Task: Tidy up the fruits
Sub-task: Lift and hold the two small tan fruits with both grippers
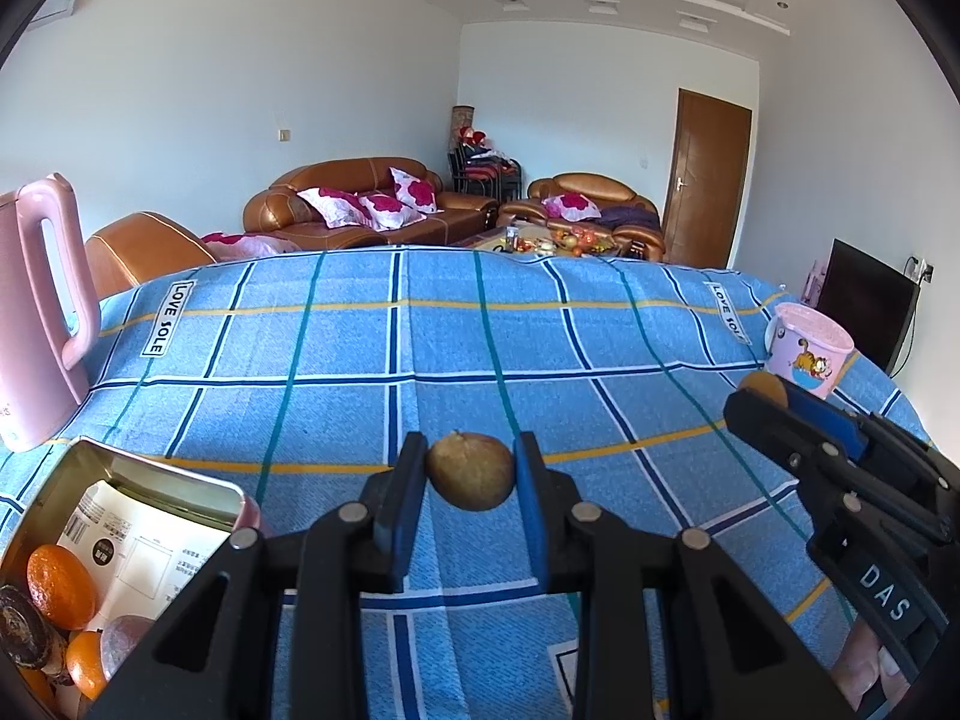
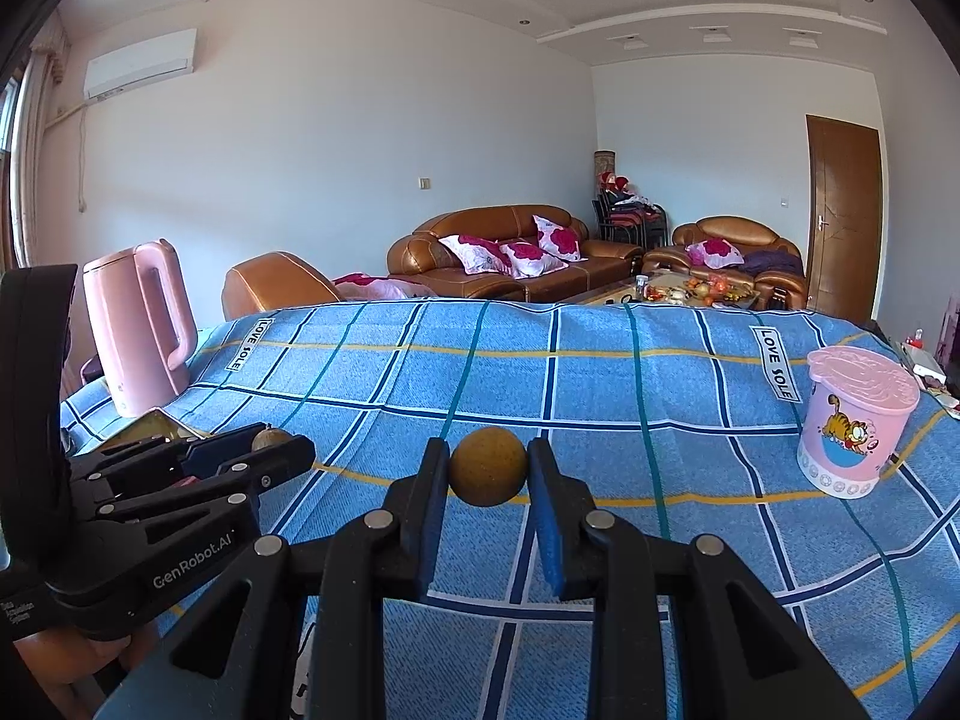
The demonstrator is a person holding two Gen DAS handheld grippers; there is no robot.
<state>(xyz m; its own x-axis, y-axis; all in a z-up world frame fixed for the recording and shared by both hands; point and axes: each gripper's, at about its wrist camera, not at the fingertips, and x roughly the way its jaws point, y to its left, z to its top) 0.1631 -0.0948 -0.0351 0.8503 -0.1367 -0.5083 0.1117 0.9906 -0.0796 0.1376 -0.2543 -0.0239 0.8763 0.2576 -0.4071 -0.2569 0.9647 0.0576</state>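
My left gripper (image 1: 470, 471) is shut on a brownish-green fruit (image 1: 470, 471) with a small stem nub, held above the blue checked cloth. My right gripper (image 2: 488, 467) is shut on a round yellow-brown fruit (image 2: 488, 467). Each gripper shows in the other's view: the right gripper (image 1: 757, 396) at the right edge with its fruit (image 1: 763, 389) peeking out, the left gripper (image 2: 282, 444) at the left with its fruit (image 2: 271, 437). An open metal tin (image 1: 144, 474) at lower left holds oranges (image 1: 60, 585), a dark fruit and a paper leaflet.
A pink kettle (image 1: 42, 312) stands at the left edge of the table, behind the tin. A pink lidded cup (image 2: 855, 420) with a cartoon cat stands at the right. The blue checked cloth (image 1: 480, 348) covers the table; brown sofas lie beyond its far edge.
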